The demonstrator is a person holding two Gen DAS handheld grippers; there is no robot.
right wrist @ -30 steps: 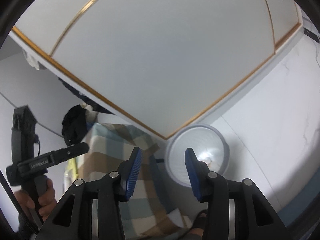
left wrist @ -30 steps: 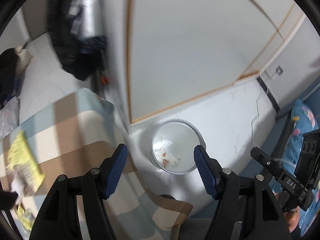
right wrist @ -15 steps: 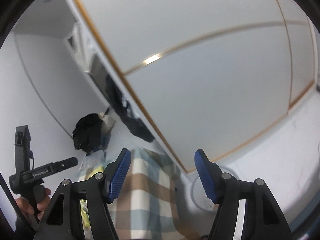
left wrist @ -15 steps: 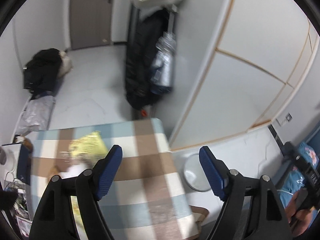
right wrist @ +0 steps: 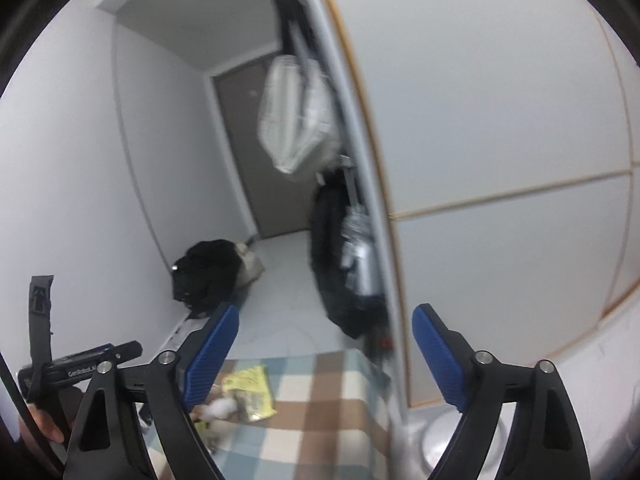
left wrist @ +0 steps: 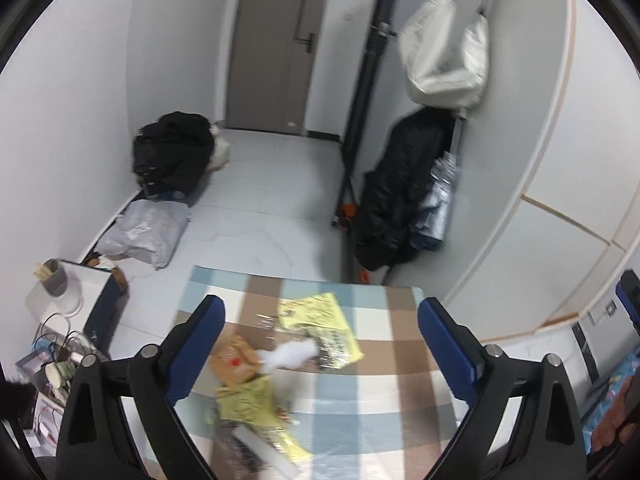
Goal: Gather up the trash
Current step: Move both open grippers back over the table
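Trash lies on a checked tablecloth (left wrist: 384,364): a yellow wrapper (left wrist: 320,320), a white crumpled tissue (left wrist: 290,354), an orange-brown wrapper (left wrist: 234,364) and another yellow wrapper (left wrist: 256,404). My left gripper (left wrist: 322,354) is open and empty, held above the pile. My right gripper (right wrist: 322,354) is open and empty, higher up, to the right of the table. The right wrist view shows the yellow wrapper (right wrist: 250,390), the tissue (right wrist: 222,407) and the white bin's rim (right wrist: 440,432) on the floor at lower right.
A white wardrobe (left wrist: 560,184) stands to the right of the table. Black bags (left wrist: 174,152) and a grey parcel (left wrist: 148,232) lie on the floor by the door (left wrist: 276,40). A black coat (left wrist: 400,196) hangs beside the wardrobe. A cluttered side shelf (left wrist: 60,320) is at left.
Both grippers have swung up and left, away from the bin on the floor toward the table. The trash pile has come under the left gripper. Both jaws stayed open; the right opened wider.
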